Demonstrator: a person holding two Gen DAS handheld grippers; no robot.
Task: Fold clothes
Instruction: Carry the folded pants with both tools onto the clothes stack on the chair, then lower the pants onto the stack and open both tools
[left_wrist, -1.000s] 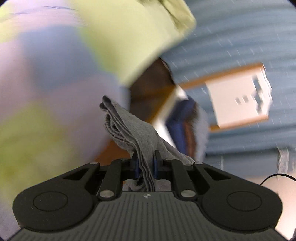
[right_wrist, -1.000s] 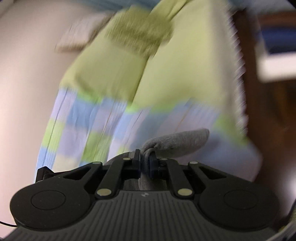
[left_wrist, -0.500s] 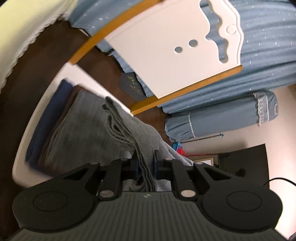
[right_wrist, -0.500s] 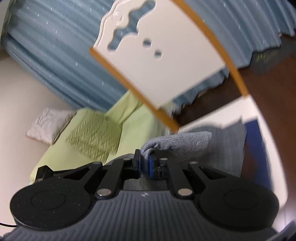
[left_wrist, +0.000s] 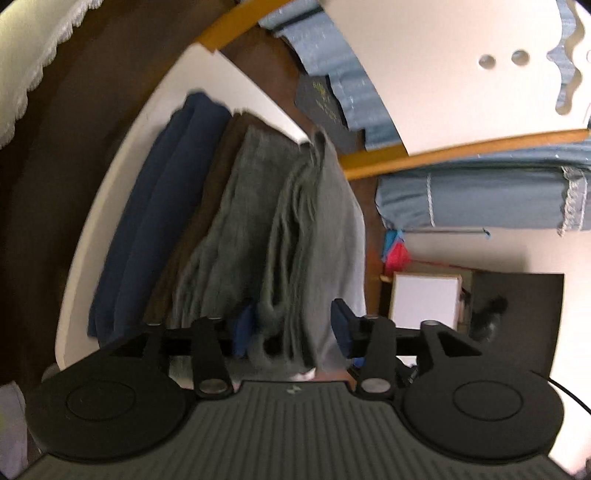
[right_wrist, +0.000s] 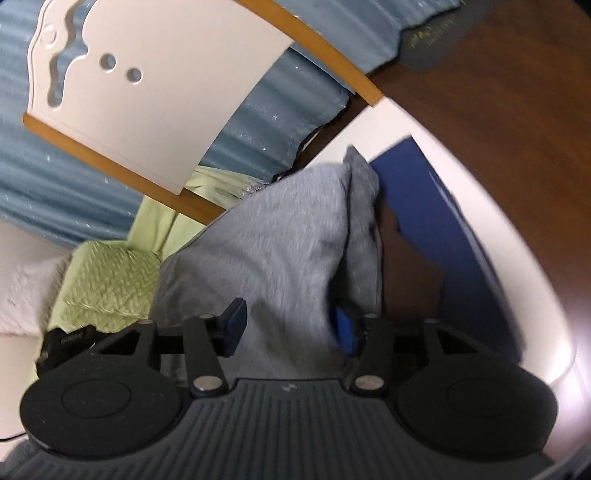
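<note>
A folded grey garment (left_wrist: 314, 229) lies on top of a stack of folded clothes: another grey piece (left_wrist: 236, 221), a brown one (left_wrist: 218, 166) and a navy one (left_wrist: 159, 206), all on a white tray (left_wrist: 122, 155). My left gripper (left_wrist: 291, 328) is open, its jaws apart on either side of the grey garment's layered edge. My right gripper (right_wrist: 290, 325) is open too, jaws apart around the grey garment (right_wrist: 280, 236). The brown (right_wrist: 410, 273) and navy (right_wrist: 443, 229) pieces show beside it on the tray (right_wrist: 491, 221).
The tray sits on a dark brown wooden surface (right_wrist: 498, 92). A white chair back with orange edging (right_wrist: 147, 92) stands behind, before blue curtains (right_wrist: 37, 177). A green bedspread and pillow (right_wrist: 107, 284) lie left. A dark cabinet (left_wrist: 517, 306) and white board (left_wrist: 424, 299) are at right.
Both grippers swung from the bed to the tray carrying the grey garment, then opened; the garment now rests on the stack between the open jaws.
</note>
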